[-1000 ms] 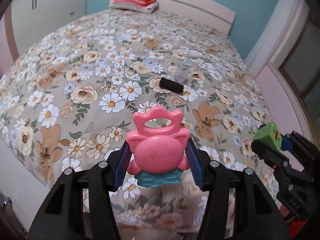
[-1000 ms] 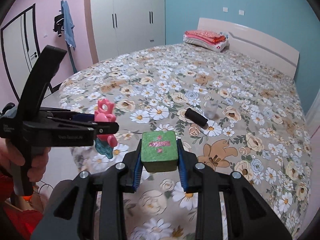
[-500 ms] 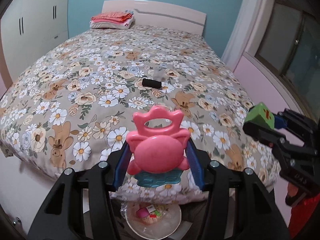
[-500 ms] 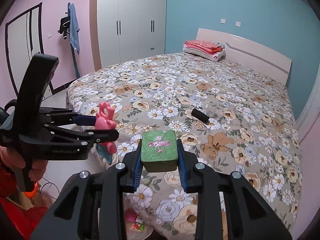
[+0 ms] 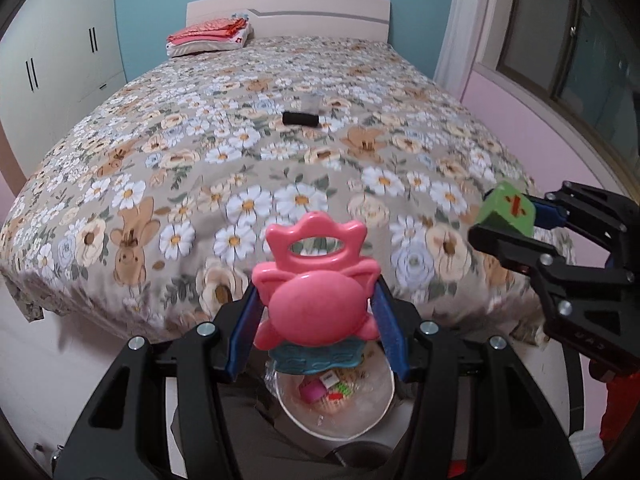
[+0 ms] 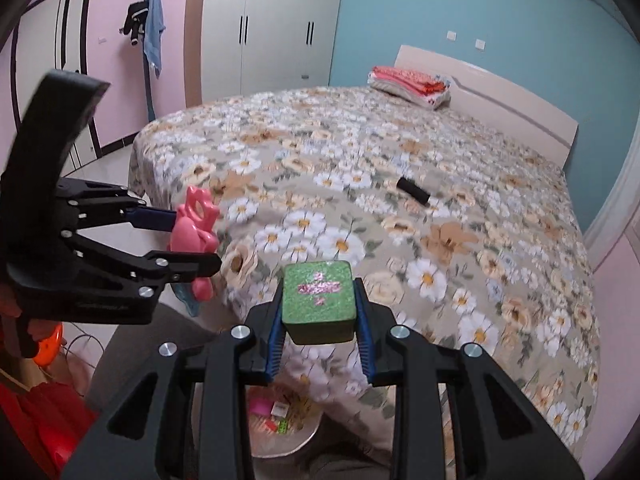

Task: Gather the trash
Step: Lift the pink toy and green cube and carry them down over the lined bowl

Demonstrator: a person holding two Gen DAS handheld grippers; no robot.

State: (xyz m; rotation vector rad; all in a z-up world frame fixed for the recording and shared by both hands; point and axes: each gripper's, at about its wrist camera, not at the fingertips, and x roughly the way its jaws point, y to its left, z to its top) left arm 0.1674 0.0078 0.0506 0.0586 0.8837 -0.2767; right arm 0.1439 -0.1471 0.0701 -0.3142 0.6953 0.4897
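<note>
My left gripper (image 5: 316,300) is shut on a pink plastic toy (image 5: 316,276) with a teal base, also seen from the side as the pink toy (image 6: 192,232) in the right wrist view. My right gripper (image 6: 319,312) is shut on a green cube (image 6: 318,300) with a pink mark; the same cube (image 5: 508,210) shows at the right of the left wrist view. Both grippers hang past the foot of the bed, above a lined round bin (image 5: 376,412) on the floor that holds several small colourful bits; the bin (image 6: 296,436) lies below the cube.
The bed (image 5: 200,160) with a floral cover fills the view ahead. A black cylinder (image 5: 300,119) and a small clear item lie near its middle. Folded red cloth (image 5: 208,36) rests at the headboard. A white wardrobe (image 6: 272,32) stands left; pink wall and window right.
Both grippers have drawn back from over the bed to beyond its foot, still holding the toy and the cube. The bin on the floor has come into view beneath them.
</note>
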